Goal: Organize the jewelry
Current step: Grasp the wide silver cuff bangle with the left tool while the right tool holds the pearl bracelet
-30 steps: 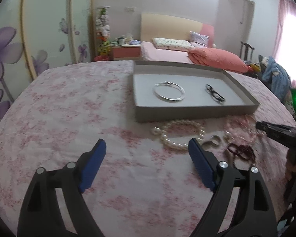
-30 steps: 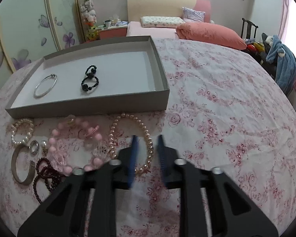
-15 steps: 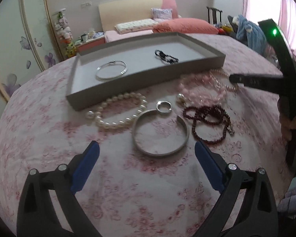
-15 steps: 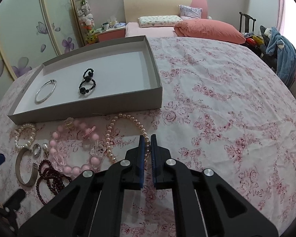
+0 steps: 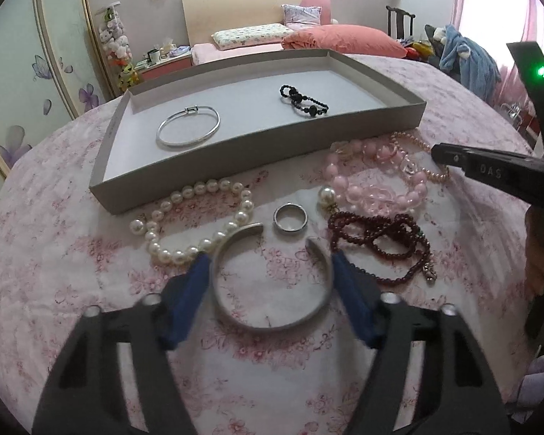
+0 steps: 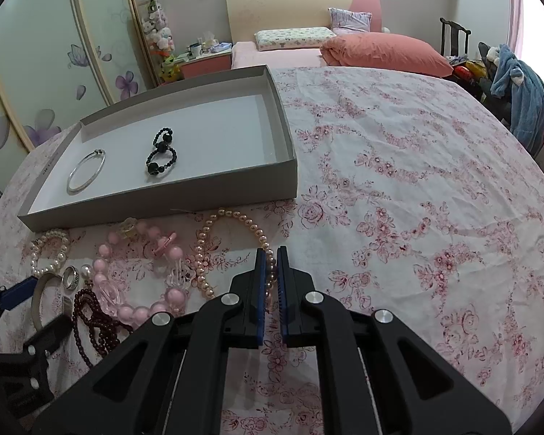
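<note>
Just before the grey tray, the left gripper straddles the silver cuff lying on the floral cloth, fingers open either side, likely to clamp it, while the right gripper idles nearly closed, empty.

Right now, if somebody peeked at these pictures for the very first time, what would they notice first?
Probably the open silver cuff bracelet lying on the flowery pink cloth, framed between the blue pads of the left gripper, whose jaws stand on either side of it. Behind it sits the shallow grey cardboard tray, holding a thin silver bangle and a black beaded bracelet. The right gripper hangs nearly shut over a pinkish pearl necklace.
</note>
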Tool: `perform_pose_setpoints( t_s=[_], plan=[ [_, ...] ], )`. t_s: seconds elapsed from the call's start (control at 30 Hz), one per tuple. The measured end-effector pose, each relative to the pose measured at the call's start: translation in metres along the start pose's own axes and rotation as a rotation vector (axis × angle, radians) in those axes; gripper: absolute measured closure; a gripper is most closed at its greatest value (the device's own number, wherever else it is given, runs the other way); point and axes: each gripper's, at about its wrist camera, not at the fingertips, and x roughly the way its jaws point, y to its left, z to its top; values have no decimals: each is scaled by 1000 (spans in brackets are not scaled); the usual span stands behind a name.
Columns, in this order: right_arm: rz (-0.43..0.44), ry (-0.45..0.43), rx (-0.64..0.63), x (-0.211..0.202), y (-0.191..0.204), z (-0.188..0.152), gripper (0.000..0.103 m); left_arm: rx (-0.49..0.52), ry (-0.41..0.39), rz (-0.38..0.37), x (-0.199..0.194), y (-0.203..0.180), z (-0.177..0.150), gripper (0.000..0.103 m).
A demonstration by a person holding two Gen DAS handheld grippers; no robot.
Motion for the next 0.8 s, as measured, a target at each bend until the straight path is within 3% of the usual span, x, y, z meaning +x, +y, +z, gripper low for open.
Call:
perform_pose_setpoints(
  t_s=[0.3, 0.4, 0.47, 0.8],
  plan=[
    [12, 1, 7, -1, -3, 0, 96, -45, 3, 34, -15, 33, -21, 35],
    [10, 1, 6, -1, -3, 0, 96, -88, 18, 47, -14, 49, -23, 21],
    [8, 1, 4, -1, -3, 0, 96, -116, 23, 37, -14, 55, -24, 19],
    [17, 2, 10, 0, -2, -1, 95, -107, 27, 42, -15, 55, -25, 17]
  ],
)
